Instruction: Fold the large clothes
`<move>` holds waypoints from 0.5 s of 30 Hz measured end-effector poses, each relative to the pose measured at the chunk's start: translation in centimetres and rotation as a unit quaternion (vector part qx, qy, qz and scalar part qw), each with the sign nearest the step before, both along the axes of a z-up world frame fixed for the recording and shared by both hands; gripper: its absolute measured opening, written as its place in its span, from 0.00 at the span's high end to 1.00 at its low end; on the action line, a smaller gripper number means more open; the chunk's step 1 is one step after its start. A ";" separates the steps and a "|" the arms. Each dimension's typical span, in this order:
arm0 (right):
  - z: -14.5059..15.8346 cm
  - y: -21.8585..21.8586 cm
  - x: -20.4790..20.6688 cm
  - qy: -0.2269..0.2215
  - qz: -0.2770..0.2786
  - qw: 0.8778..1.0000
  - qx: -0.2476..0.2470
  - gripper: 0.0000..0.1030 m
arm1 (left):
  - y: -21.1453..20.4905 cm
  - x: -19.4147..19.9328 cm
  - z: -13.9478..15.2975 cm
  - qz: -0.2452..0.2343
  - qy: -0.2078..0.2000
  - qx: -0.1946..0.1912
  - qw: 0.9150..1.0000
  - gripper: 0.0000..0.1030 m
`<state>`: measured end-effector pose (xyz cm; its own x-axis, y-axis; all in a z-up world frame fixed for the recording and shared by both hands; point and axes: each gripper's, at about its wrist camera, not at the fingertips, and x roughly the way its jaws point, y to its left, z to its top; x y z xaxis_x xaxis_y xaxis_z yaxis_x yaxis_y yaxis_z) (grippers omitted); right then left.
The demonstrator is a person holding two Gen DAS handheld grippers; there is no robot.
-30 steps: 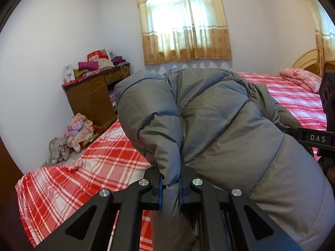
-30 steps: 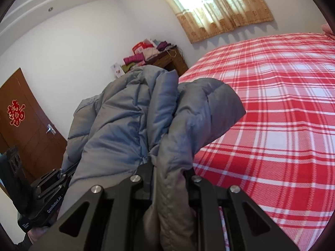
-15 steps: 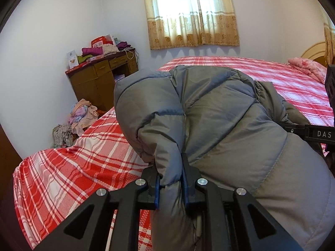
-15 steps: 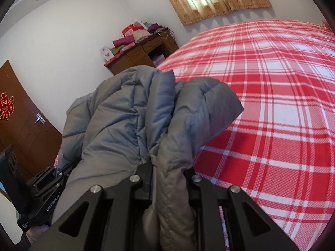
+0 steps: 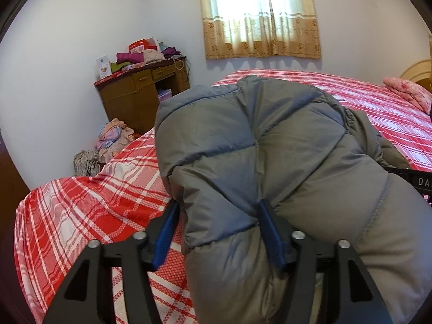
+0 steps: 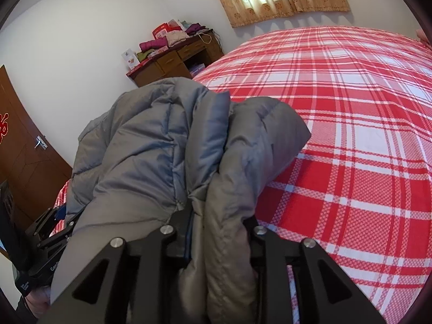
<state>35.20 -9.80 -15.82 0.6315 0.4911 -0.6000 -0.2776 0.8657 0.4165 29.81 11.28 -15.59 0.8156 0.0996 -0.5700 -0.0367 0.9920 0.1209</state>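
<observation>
A grey puffer jacket (image 5: 270, 145) lies bunched on the red plaid bed (image 5: 81, 210). In the left wrist view my left gripper (image 5: 218, 232) stands open, its blue pads (image 5: 164, 235) spread wide with a jacket fold loose between them. In the right wrist view my right gripper (image 6: 218, 232) is shut on a thick fold of the jacket (image 6: 167, 145), held just above the bed (image 6: 351, 135). The left gripper (image 6: 51, 224) shows at the lower left of that view; the right gripper's side (image 5: 421, 181) shows at the left wrist view's right edge.
A wooden desk (image 5: 143, 94) piled with clothes stands against the far wall under a curtained window (image 5: 259, 13). A clothes heap (image 5: 110, 137) lies on the floor beside the bed. A pink pillow (image 5: 407, 91) is at the headboard. A brown door (image 6: 19, 145) is at left.
My left gripper has opened and let go of the jacket fold it was pinching. Both grippers have come down toward the bed; the right one keeps its hold.
</observation>
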 end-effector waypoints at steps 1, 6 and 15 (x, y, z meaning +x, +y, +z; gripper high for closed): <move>0.0 0.0 0.0 -0.001 0.000 1.000 -0.002 0.72 | 0.2 0.0 -0.1 0.003 0.000 -0.003 1.000 0.33; -0.1 0.2 0.3 0.003 -0.005 1.000 -0.006 0.63 | 1.1 0.1 -0.6 0.012 -0.003 -0.019 1.000 0.26; -0.4 0.1 0.4 0.005 -0.017 1.000 -0.012 0.53 | 1.7 0.1 -1.1 0.026 -0.002 -0.038 0.999 0.18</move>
